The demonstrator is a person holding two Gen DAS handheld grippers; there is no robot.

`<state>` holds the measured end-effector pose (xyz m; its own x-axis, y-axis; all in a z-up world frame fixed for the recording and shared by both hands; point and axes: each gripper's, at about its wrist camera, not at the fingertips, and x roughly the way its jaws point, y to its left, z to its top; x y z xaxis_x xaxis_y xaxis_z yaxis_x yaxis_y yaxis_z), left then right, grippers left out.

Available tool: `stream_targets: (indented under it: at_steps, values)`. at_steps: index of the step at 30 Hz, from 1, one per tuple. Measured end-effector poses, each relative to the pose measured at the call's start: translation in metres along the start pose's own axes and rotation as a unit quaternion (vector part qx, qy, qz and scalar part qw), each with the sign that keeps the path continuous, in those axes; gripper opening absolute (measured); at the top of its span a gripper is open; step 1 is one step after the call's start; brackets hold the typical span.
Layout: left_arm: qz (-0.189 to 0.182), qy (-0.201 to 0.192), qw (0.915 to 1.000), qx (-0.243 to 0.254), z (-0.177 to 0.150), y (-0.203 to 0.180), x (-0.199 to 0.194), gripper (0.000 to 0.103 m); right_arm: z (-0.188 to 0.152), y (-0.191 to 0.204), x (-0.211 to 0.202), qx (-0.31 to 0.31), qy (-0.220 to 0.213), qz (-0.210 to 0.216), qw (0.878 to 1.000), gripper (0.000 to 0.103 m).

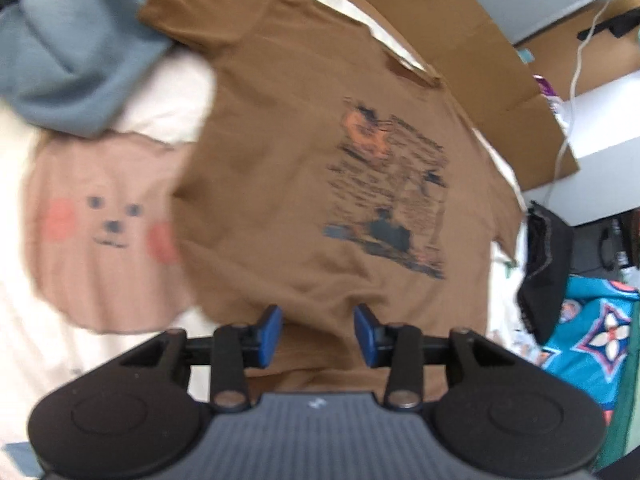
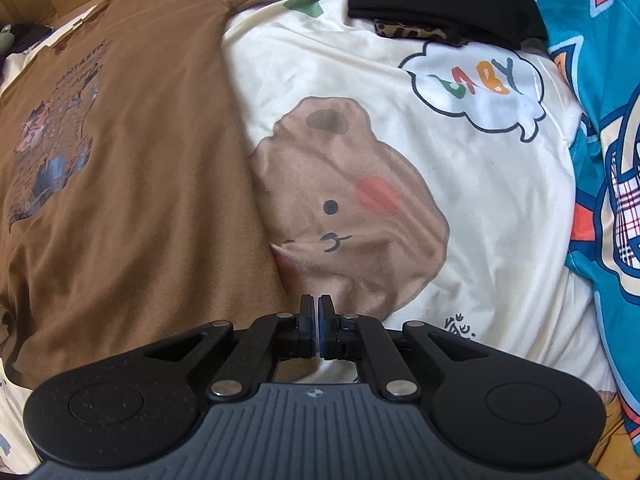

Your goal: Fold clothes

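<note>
Brown T-shirt is seen spread flat, print side up, on a cream bear-print bedsheet, its long axis running from the hem near the left gripper to the collar at the far end. Only in the left view are a grey-blue garment and cardboard shown; only in the right view is the sheet's "BABY" bubble seen. The left jaws are held well apart above the hem, nothing gripped. The right gripper is closed nearly pad to pad, empty, just beside the shirt's edge.
</note>
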<state>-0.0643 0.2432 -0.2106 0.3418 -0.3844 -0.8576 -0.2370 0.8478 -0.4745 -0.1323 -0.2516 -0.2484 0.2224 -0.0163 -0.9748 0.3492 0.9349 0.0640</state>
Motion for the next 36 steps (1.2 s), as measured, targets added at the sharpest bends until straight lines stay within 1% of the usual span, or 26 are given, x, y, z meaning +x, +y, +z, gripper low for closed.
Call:
stream_targets:
  at_steps: [5, 8, 9, 11, 13, 16, 18, 20, 24, 27, 29, 33, 36]
  values:
    - [0.019, 0.015, 0.9993, 0.028, -0.019, 0.001, 0.000, 0.042, 0.001, 0.000, -0.003, 0.000, -0.006, -0.001, 1.000, 0.001]
    - [0.034, 0.018, 0.9965, 0.074, -0.030, -0.010, 0.008, 0.042, 0.001, 0.001, -0.004, 0.000, -0.008, -0.003, 1.000, 0.001]
    - [0.040, 0.022, 0.9946, 0.094, -0.034, -0.015, 0.014, 0.043, 0.001, 0.000, -0.005, 0.000, -0.008, -0.003, 1.000, 0.001]
    - [0.052, 0.034, 0.9894, 0.131, -0.041, -0.027, 0.027, 0.048, 0.000, 0.000, -0.006, 0.002, -0.009, -0.004, 1.000, 0.001]
    - [0.066, 0.038, 0.9836, 0.163, -0.046, -0.038, 0.039, 0.049, -0.001, -0.001, -0.007, 0.003, -0.009, -0.005, 1.000, 0.001]
    - [0.080, 0.048, 0.9765, 0.194, -0.050, -0.049, 0.054, 0.049, 0.000, -0.004, -0.008, 0.009, -0.010, -0.007, 1.000, 0.001]
    - [0.085, 0.047, 0.9732, 0.208, -0.050, -0.053, 0.062, 0.053, 0.001, -0.005, -0.008, 0.012, -0.011, -0.007, 1.000, 0.001]
    - [0.099, 0.046, 0.9681, 0.225, -0.051, -0.056, 0.071, 0.057, 0.002, -0.004, -0.009, 0.013, -0.013, -0.007, 1.000, 0.001]
    - [0.112, 0.063, 0.9646, 0.230, -0.052, -0.052, 0.088, 0.057, 0.001, -0.004, -0.007, 0.011, -0.011, -0.007, 1.000, 0.001]
    - [0.122, 0.059, 0.9610, 0.241, -0.055, -0.050, 0.095, 0.057, -0.001, -0.006, -0.006, 0.015, -0.007, -0.008, 1.000, 0.001]
    - [0.126, 0.055, 0.9597, 0.245, -0.057, -0.047, 0.098, 0.054, -0.001, -0.007, -0.004, 0.015, -0.005, -0.010, 1.000, 0.001]
    - [0.117, 0.041, 0.9650, 0.231, -0.056, -0.041, 0.098, 0.050, -0.001, -0.007, -0.002, 0.014, -0.002, -0.011, 1.000, 0.001]
    - [0.103, 0.031, 0.9672, 0.230, -0.054, -0.041, 0.087, 0.046, -0.001, -0.006, -0.002, 0.013, -0.002, -0.010, 1.000, 0.001]
